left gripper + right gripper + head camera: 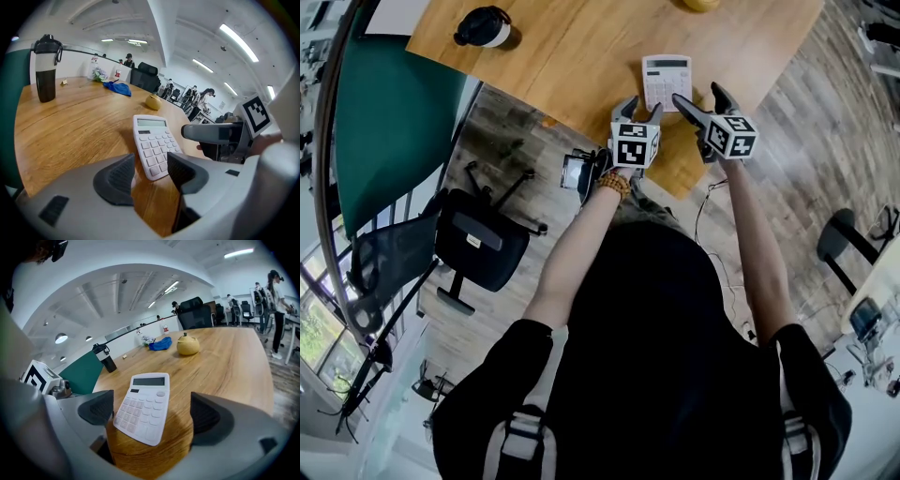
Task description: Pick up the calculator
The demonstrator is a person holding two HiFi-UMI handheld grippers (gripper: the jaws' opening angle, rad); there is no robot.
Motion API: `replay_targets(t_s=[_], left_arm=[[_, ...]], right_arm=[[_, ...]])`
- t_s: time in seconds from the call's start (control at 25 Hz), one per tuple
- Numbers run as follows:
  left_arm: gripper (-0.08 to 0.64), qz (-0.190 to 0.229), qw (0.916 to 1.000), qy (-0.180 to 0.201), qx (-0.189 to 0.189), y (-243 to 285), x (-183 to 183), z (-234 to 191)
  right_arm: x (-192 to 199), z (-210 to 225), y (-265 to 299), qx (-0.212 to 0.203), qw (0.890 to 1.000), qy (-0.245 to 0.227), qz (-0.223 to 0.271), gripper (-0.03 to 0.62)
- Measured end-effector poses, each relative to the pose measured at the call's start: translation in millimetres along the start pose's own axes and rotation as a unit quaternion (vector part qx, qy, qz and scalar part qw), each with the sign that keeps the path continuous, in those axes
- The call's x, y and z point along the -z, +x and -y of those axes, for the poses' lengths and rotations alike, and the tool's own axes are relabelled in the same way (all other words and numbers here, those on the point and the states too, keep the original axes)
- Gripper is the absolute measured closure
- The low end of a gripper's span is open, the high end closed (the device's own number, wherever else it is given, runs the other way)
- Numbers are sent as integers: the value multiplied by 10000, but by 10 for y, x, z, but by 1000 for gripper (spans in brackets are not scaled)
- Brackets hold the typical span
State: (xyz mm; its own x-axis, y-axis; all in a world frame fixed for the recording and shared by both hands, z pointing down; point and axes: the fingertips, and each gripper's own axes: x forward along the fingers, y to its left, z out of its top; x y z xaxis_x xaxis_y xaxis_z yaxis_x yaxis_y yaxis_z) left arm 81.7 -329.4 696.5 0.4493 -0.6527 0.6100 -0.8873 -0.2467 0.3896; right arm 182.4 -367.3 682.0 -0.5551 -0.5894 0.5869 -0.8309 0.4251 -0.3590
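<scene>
Calculator (667, 82) lying flat near table (581, 47) edge, not yet touched. Left gripper (639, 109) and right gripper (703, 100) over same table edge, jaws spread wide, empty. Grasp and lift outstanding.

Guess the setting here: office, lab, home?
Most likely an open-plan office: a long wooden table with a calculator on it, a black swivel chair beside it, and ceiling strip lights over people in the background.

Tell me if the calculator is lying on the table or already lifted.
Lying on the table, keys up; left gripper and right gripper are open, neither clamping the calculator.
</scene>
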Motion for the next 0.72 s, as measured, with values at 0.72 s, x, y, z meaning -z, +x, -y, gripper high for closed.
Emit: replay_targets(t_s=[0.72], left_arm=[[319,-626,9958,-484,457,345,-23,24]], right_arm=[[19,-21,359,-448,9973,560,-144,92]])
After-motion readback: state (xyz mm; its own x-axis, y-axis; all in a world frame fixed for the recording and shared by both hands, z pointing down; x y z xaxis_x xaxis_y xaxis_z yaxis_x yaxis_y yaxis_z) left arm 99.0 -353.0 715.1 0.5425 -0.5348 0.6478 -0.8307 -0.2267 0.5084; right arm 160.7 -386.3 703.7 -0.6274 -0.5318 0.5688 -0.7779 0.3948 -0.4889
